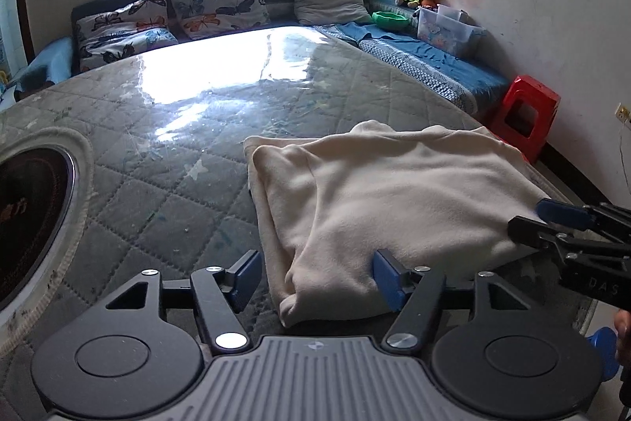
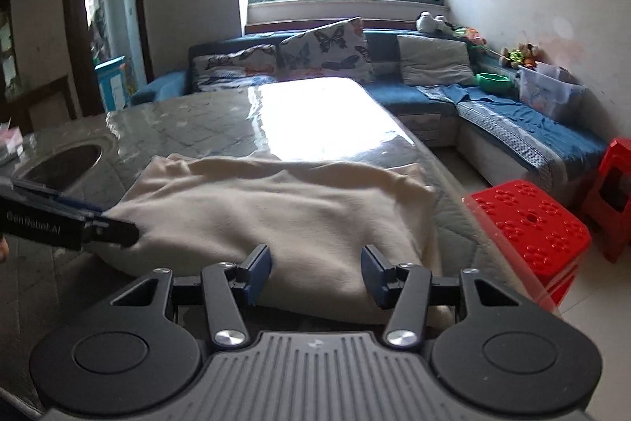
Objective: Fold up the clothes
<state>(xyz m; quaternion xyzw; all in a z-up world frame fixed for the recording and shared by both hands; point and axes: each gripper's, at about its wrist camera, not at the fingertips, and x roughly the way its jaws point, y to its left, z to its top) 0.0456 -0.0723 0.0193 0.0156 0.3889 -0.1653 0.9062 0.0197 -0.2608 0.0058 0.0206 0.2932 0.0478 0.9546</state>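
A cream garment (image 1: 394,192) lies folded into a thick rectangle on the quilted table (image 1: 157,145), near its front edge. My left gripper (image 1: 317,279) stands open over the garment's near left corner; the right pad rests over the cloth and the left pad is off it, above the table. In the right wrist view the garment (image 2: 276,216) spreads ahead, and my right gripper (image 2: 315,279) is open at its near edge with cloth lying between the fingers, not pinched. Each gripper shows in the other's view: the right gripper (image 1: 568,223) at the garment's right edge, the left gripper (image 2: 110,227) at its left edge.
A round dark hotplate recess (image 1: 23,216) is set into the table at the left. A red plastic stool (image 2: 528,223) stands close by the table's right side, a second one (image 2: 611,192) behind it. A blue sofa (image 2: 493,105) with pillows and toys lines the far walls.
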